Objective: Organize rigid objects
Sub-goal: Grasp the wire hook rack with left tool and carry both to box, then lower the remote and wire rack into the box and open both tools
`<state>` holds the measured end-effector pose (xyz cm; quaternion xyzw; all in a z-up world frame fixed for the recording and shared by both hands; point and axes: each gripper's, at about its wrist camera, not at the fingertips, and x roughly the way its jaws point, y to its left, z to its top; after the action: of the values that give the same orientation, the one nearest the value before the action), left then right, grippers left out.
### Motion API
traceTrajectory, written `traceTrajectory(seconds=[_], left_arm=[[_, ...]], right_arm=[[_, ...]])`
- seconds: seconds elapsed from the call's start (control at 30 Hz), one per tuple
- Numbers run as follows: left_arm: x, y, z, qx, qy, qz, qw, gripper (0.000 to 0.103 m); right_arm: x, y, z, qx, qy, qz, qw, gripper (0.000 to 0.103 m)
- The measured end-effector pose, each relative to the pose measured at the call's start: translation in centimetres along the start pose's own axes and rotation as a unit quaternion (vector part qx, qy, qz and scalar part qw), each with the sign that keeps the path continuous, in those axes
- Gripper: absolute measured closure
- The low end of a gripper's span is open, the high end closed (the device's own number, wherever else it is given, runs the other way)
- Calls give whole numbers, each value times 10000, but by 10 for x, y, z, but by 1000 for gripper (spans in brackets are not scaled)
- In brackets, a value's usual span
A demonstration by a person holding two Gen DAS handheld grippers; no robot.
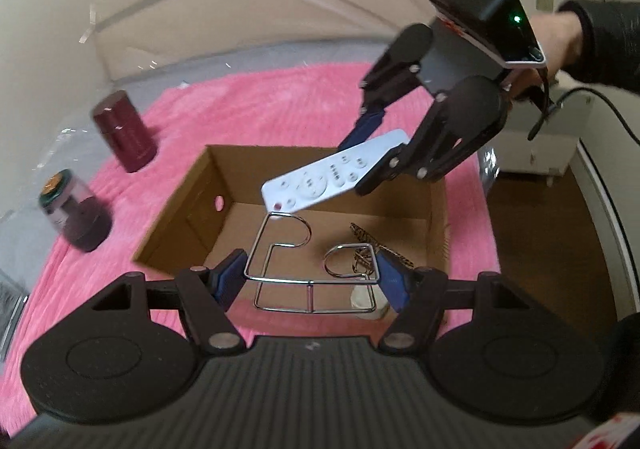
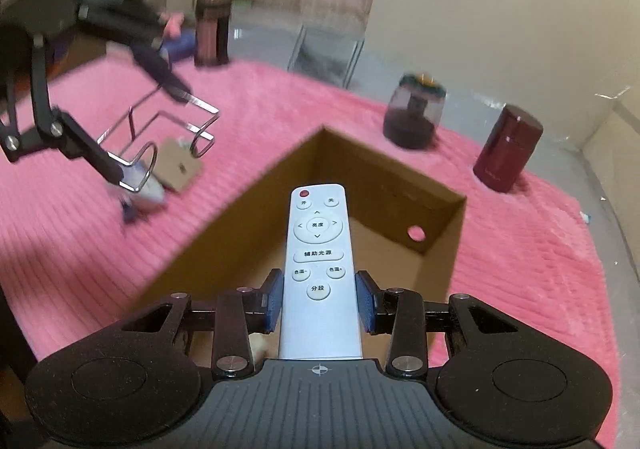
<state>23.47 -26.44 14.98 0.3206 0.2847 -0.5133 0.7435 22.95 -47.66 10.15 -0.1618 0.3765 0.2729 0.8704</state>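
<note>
My right gripper (image 2: pixel 320 297) is shut on a white remote (image 2: pixel 318 249), which sticks out over the open cardboard box (image 2: pixel 440 241). In the left wrist view the same remote (image 1: pixel 336 177) hangs tilted above the box (image 1: pixel 180 217), with the right gripper (image 1: pixel 372 159) clamped on its rear end. My left gripper (image 1: pixel 312 281) is shut on a chrome wire rack (image 1: pixel 280 245), its blue pads pressing on the rack's sides. From the right wrist view the left gripper (image 2: pixel 148 133) carries the rack (image 2: pixel 160 121) above the pink blanket, left of the box.
A dark jar (image 2: pixel 414 113) and a maroon canister (image 2: pixel 508 149) stand on the pink blanket (image 2: pixel 80 229) beyond the box. A dark bottle (image 2: pixel 212 29) stands at the back. A small cardboard piece (image 2: pixel 180 169) lies under the rack. A patterned clip (image 1: pixel 380 245) lies in the box.
</note>
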Motion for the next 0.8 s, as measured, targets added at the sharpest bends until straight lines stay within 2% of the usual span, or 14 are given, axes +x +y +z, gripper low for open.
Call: traceTrajectory(seconds=[0.27,0.57,0.8], left_arm=[[79,10,19,329,572,-235,9975,38],[146,26,15,477,1212,-370,9908,38],[179,26,6,494,1659,-503,9836,38]], right_arm=[[60,-27,-12,-155,764,-63,9969,68],[105,-39,-15,-220,1231,77,9921,68],[130,-41,-13,-254,1545,94,9876,68]])
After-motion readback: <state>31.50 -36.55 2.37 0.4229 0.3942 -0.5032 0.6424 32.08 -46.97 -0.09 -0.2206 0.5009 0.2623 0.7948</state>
